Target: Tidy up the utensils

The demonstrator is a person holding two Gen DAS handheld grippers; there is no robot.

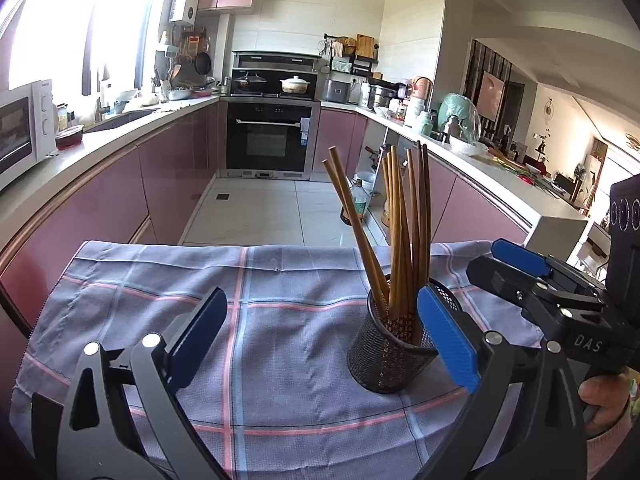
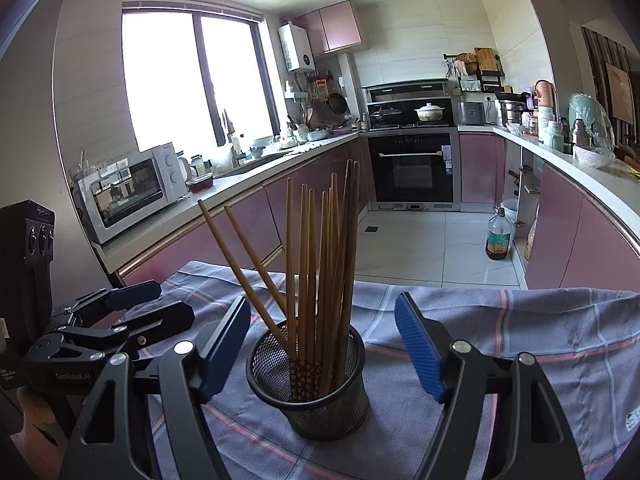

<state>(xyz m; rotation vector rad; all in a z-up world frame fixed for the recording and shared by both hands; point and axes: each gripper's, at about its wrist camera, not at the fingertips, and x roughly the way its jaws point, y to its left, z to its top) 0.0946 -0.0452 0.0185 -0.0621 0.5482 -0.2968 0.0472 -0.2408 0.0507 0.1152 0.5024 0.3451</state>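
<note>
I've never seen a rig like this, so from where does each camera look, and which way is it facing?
Left wrist: on the left claw, facing the oven; mesh cup right of centre; right claw and a hand show.
Right wrist: on the right claw, the cup between its open fingers; left claw shows.
Both share cup, chopsticks, cloth.

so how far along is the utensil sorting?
Looks nearly done: the chopsticks all stand in the mesh holder on the checked cloth. Nothing is in hand; the left hand-held gripper and right hand-held gripper are both open. No loose utensils show, so little seems left.
</note>
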